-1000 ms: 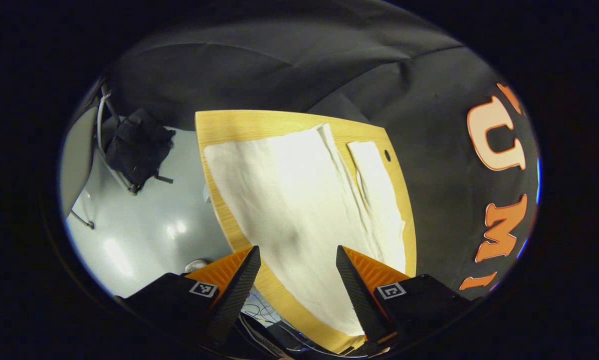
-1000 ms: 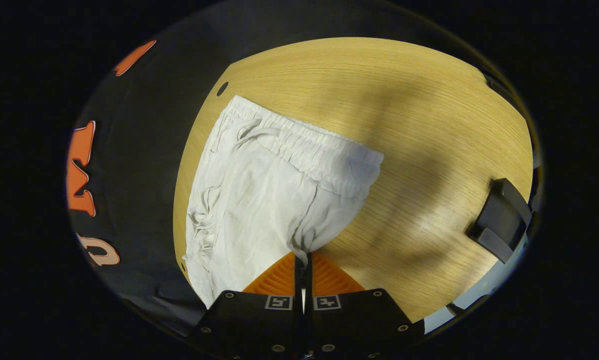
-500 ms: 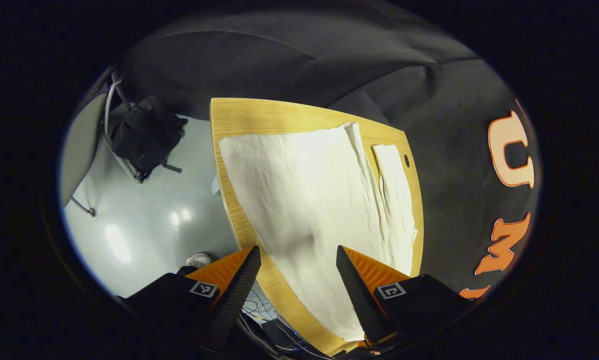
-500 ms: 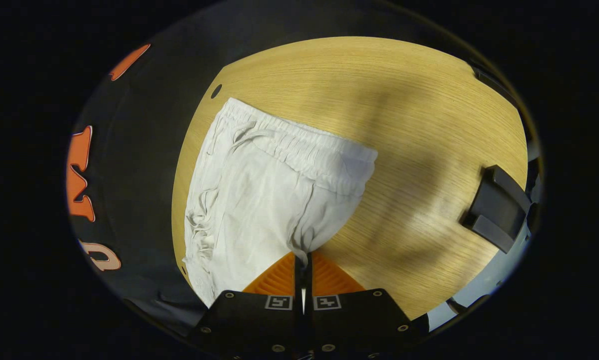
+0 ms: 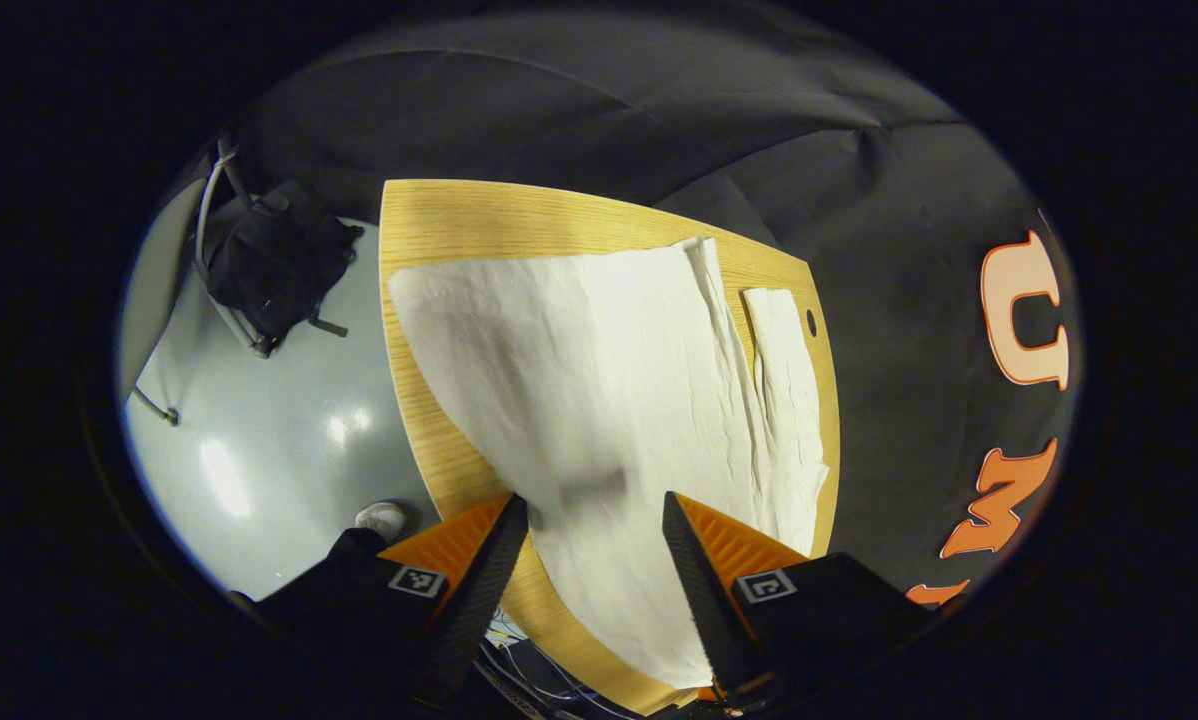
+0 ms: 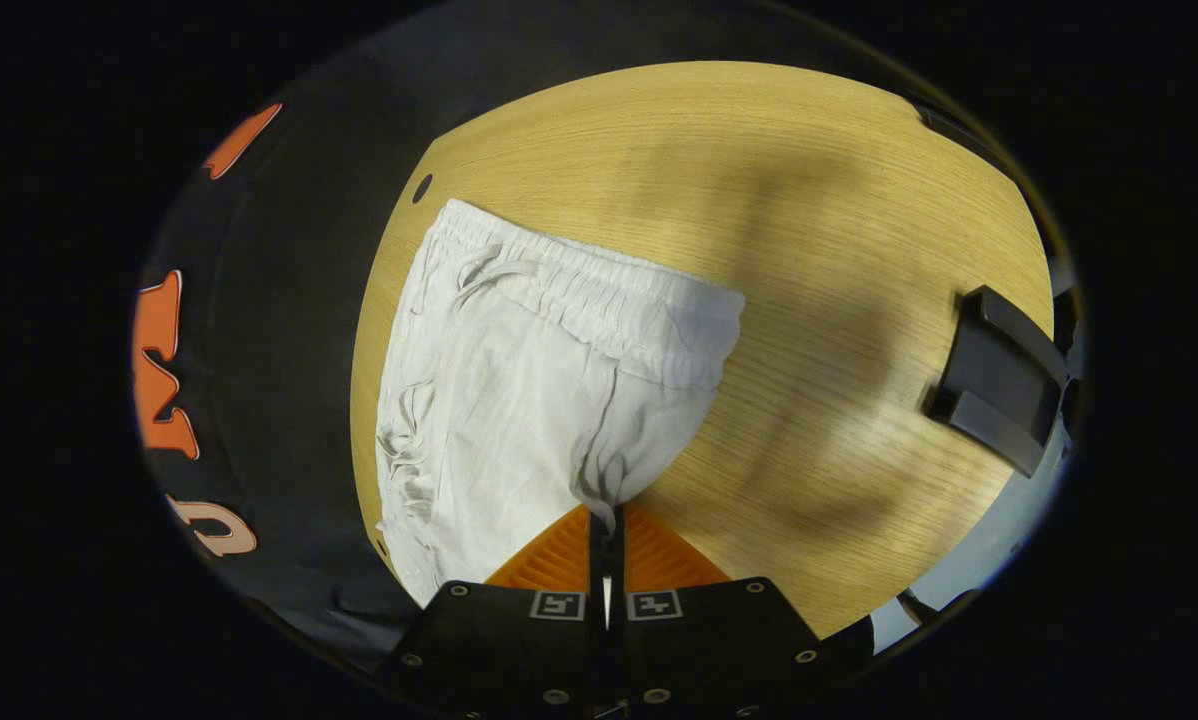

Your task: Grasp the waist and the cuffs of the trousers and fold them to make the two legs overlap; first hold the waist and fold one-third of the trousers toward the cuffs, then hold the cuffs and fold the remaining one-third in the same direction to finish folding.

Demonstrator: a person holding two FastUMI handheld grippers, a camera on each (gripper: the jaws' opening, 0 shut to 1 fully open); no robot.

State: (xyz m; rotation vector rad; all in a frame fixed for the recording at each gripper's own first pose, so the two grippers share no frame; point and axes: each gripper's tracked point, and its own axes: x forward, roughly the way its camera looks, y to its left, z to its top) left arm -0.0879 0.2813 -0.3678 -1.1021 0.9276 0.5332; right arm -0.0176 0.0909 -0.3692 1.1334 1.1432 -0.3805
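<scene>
Two gripper views show white trousers (image 5: 599, 400) spread on a wooden table (image 5: 439, 230). In the left gripper view, at nine o'clock, grey floor (image 5: 259, 450) holds a dark bag (image 5: 274, 260) on a chair frame, and a white shoe (image 5: 381, 517) sits near seven o'clock. The left gripper (image 5: 589, 535), at six o'clock, has its fingers spread wide with the trouser cloth showing in the gap between them; whether they touch it cannot be told. A narrow strip of bare table edge runs along the cloth toward ten o'clock. At two o'clock a second leg strip (image 5: 784, 370) lies beside a small hole (image 5: 811, 322) in the tabletop. In the right gripper view, the elastic waistband (image 6: 599, 290) runs from ten o'clock toward centre. The right gripper (image 6: 606, 520), at six o'clock, is pinched closed on a gathered fold of trouser fabric. Open bare table stretches toward three o'clock, ending at a dark block-shaped object (image 6: 999, 380) by the edge.
</scene>
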